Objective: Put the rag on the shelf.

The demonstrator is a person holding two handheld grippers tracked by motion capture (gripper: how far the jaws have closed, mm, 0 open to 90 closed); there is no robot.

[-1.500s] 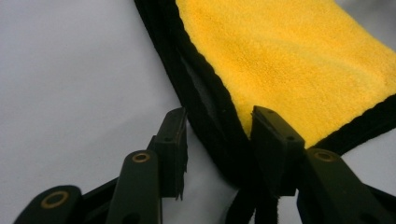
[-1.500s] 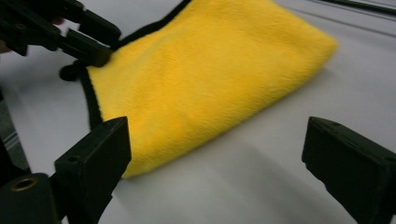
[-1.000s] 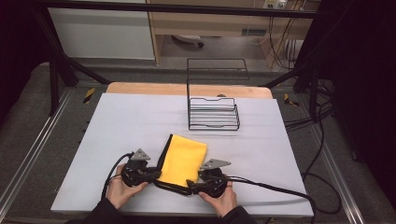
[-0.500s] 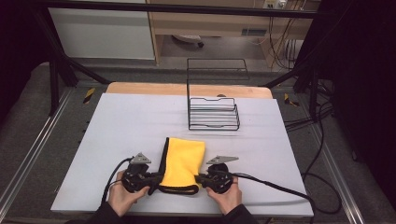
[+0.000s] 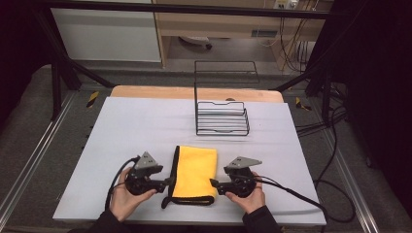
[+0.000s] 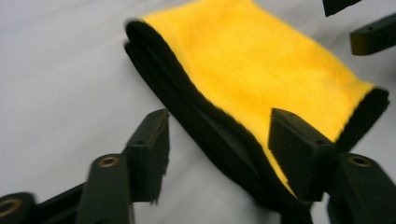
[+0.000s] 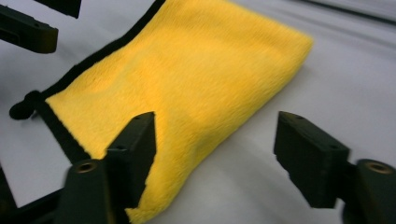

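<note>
Two hands come in from the near edge of the tabletop, each holding a gripper low and pointed inward at the folded yellow cloth that lies flat between them. The left gripper sits just beside the cloth's left edge, its grey plate on top, its cable looping back past the left hand. In the left gripper view its fingers stand wide apart and hold nothing; the black-trimmed folded edge of the cloth runs between them, one finger on bare tabletop and the other against the yellow face. The right gripper faces the cloth's right edge from the other side, carried by the right hand, with its cable trailing off to the right across the tabletop. In the right gripper view its fingers are also spread wide and empty, one finger over the near yellow corner of the cloth, the other over the bare tabletop beside it.

Farther back, well apart from the cloth, a black wire rack stands upright on the tabletop near its far edge. A small black loop hangs off the cloth's near-left corner. Nothing stands between either gripper and the cloth.
</note>
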